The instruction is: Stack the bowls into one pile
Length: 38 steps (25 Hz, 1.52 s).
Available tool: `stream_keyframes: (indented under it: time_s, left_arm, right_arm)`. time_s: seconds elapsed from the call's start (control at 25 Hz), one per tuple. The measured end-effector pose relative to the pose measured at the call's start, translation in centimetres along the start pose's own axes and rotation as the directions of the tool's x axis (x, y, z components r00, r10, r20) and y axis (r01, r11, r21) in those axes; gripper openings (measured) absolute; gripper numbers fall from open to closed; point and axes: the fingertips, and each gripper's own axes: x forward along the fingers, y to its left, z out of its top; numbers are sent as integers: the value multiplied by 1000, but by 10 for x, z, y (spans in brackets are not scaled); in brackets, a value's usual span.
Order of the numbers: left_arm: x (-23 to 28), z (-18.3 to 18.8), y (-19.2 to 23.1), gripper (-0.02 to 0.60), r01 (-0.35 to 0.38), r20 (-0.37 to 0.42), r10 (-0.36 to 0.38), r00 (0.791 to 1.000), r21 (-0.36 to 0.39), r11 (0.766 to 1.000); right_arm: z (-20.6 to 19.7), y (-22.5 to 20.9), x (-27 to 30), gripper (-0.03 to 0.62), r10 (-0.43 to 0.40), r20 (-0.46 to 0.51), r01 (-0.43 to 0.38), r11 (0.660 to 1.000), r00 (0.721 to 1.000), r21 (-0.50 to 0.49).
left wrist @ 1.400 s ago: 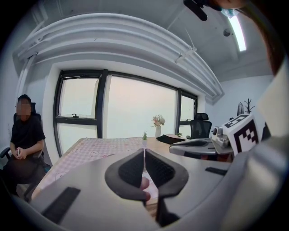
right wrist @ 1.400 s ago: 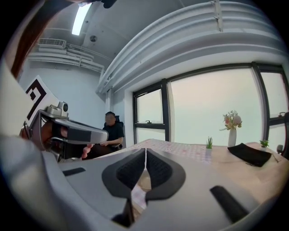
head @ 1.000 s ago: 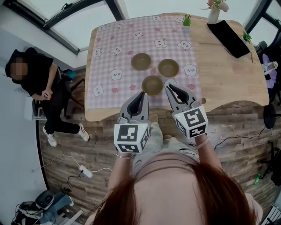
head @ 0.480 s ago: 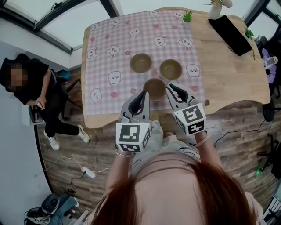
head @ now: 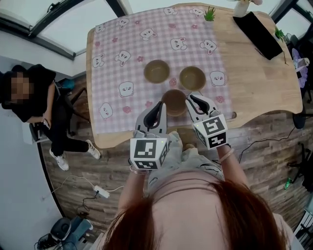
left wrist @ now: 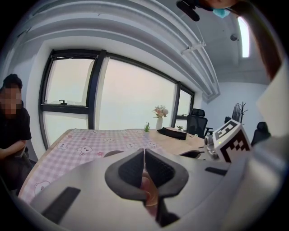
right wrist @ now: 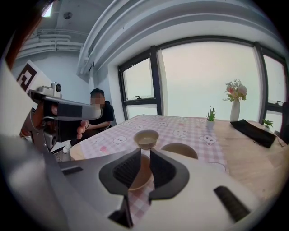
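Three tan bowls sit on the pink checked cloth point(head: 127, 53): one at the back left point(head: 157, 71), one at the back right point(head: 192, 78), and the nearest point(head: 174, 101) by the table's front edge. My left gripper point(head: 160, 104) hovers just left of the nearest bowl, its jaws shut and empty. My right gripper point(head: 190, 97) is at that bowl's right rim, its jaws shut to a thin slit with nothing held. In the right gripper view the nearest bowl point(right wrist: 141, 175) shows through the slit of the right gripper point(right wrist: 145, 153), with the other bowls point(right wrist: 146, 137) point(right wrist: 179, 150) beyond it.
The wooden table point(head: 259, 83) carries a black flat case point(head: 257, 34) and a small potted plant point(head: 209, 14) at the back. A person in black point(head: 29, 97) sits at the left of the table. Cables and a power strip point(head: 102, 193) lie on the floor.
Both grippers have edged forward over the table's front edge, so the nearest bowl now lies between their tips. The jaws have not changed.
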Motion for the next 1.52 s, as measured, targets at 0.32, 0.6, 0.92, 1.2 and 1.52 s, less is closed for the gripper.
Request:
stream_keyframes:
  time_s: [0.32, 0.6, 0.92, 1.2, 1.52]
  left_arm:
    - [17, -9, 16, 15, 17, -22, -17, 1000, -14, 1000]
    - [28, -15, 29, 15, 31, -45, -32, 998, -26, 999]
    - [36, -22, 41, 15, 46, -66, -49, 997, -37, 998]
    - [38, -24, 51, 15, 58, -74, -62, 995, -49, 997]
    - [35, -22, 60, 15, 68, -67, -72, 995, -56, 996]
  right_arm:
    - [-22, -6, 23, 63, -14, -66, 16, 999, 998, 36]
    - [-43, -11, 42, 67, -29, -129, 37, 997, 991, 62]
    - [-60, -15, 58, 77, -55, -190, 73, 993, 980, 94]
    - [-75, -9, 67, 67, -47, -240, 77, 990, 970, 117]
    - [-75, -2, 65, 32, -56, -253, 90, 988, 966, 124]
